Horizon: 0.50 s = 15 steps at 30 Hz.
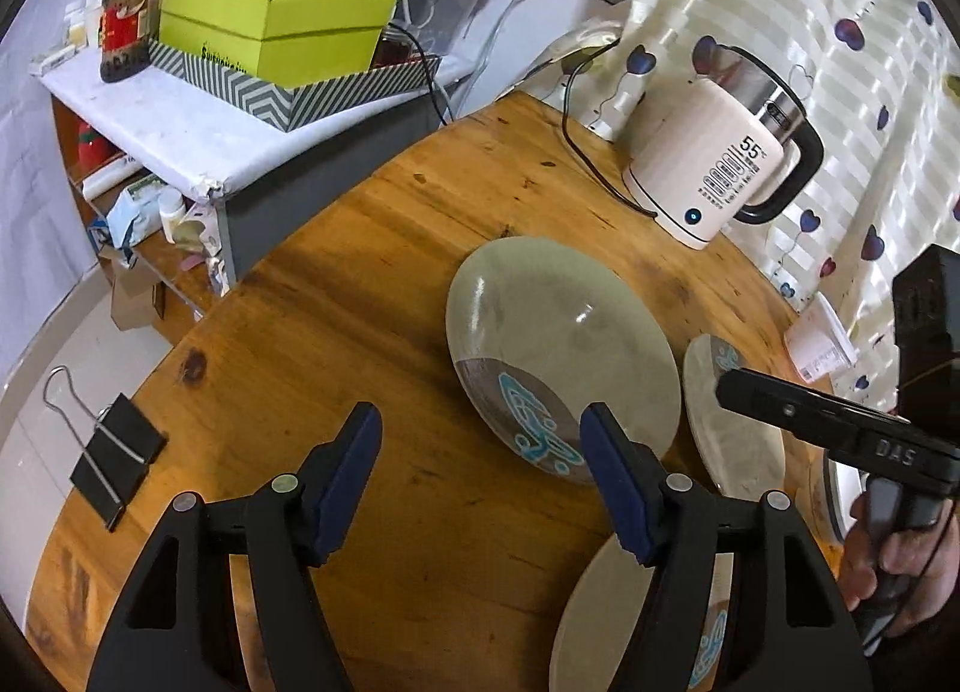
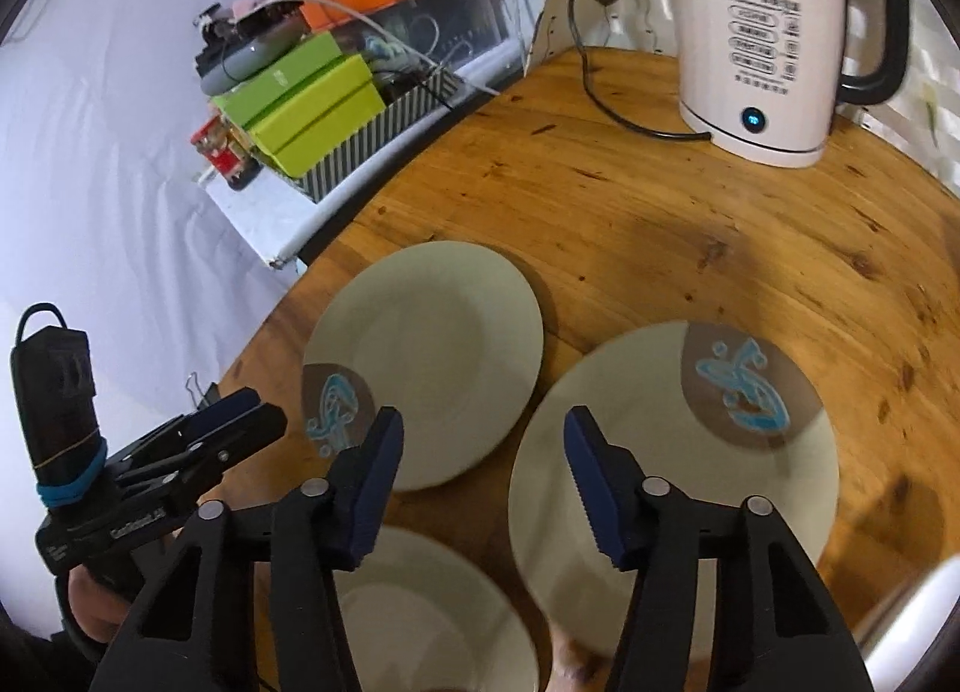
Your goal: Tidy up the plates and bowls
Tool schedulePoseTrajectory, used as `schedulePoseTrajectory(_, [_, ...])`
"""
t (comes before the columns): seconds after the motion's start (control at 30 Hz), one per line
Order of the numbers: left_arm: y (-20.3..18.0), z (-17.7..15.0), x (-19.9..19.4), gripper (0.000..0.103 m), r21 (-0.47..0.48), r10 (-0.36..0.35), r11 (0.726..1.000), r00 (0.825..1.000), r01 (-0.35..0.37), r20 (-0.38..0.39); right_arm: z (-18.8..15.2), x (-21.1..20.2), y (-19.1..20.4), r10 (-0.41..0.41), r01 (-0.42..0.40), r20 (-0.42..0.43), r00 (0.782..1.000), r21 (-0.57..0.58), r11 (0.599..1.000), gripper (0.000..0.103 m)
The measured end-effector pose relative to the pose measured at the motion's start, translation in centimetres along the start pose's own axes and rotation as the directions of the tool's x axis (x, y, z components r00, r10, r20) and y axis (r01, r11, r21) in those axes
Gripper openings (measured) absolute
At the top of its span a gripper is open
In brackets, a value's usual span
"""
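left gripper (image 1: 480, 434) pitched down, jaws wide apart, nothing between the pads. right gripper (image 2: 483, 440) also pitched down, jaws parted, pads (image 2: 591, 488) touching nothing. each is gripped by a hand (image 1: 900, 560) at its handle, left one just beside the right's left finger.

I'm working in a home: wooden worktop (image 1: 372, 296), electric kettle (image 1: 714, 164), heart-print curtain (image 1: 840, 32), cluttered shelf (image 1: 180, 122).

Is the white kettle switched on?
On, it seems. The kettle has a small blue light glowing near its base, seen from both cameras. Whether it is heating, I cannot tell.
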<state>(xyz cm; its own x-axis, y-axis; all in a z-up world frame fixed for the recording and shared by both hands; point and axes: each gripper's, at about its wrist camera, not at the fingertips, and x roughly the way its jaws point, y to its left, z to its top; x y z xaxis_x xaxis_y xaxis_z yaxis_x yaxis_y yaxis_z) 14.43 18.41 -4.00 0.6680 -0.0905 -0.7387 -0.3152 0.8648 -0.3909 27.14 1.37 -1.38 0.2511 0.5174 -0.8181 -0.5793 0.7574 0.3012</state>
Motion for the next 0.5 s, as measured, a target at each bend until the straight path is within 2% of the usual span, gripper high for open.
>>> schedulePoseTrajectory(0.07, [0.2,0.2,0.3,0.068,-0.012,0.000,1.000,1.000,0.000,0.001,0.7,0.7,-0.3,-0.003,0.003,-0.009,1.000,0.001,1.000,0.053])
schedulePoseTrajectory(0.1, [0.2,0.4,0.5,0.062,-0.015,0.000,1.000,1.000,0.000,0.000,1.1,1.1,-0.4,-0.004,0.004,-0.013,1.000,0.000,1.000,0.053])
schedulePoseTrajectory(0.17, [0.3,0.7,1.1,0.058,-0.025,-0.007,1.000,1.000,0.006,-0.012,1.7,1.6,-0.6,-0.004,0.004,-0.017,1.000,-0.007,1.000,0.049])
schedulePoseTrajectory(0.47, [0.8,1.2,2.4,0.055,-0.051,-0.014,0.999,0.999,0.012,-0.033,3.4,3.9,-2.0,-0.002,0.002,-0.053,0.999,0.010,1.000,0.044])
schedulePoseTrajectory(0.5, [0.8,1.2,2.5,0.052,-0.054,-0.017,0.998,0.999,0.015,-0.038,3.5,4.2,-2.0,-0.001,0.001,-0.059,0.998,0.009,1.000,0.042])
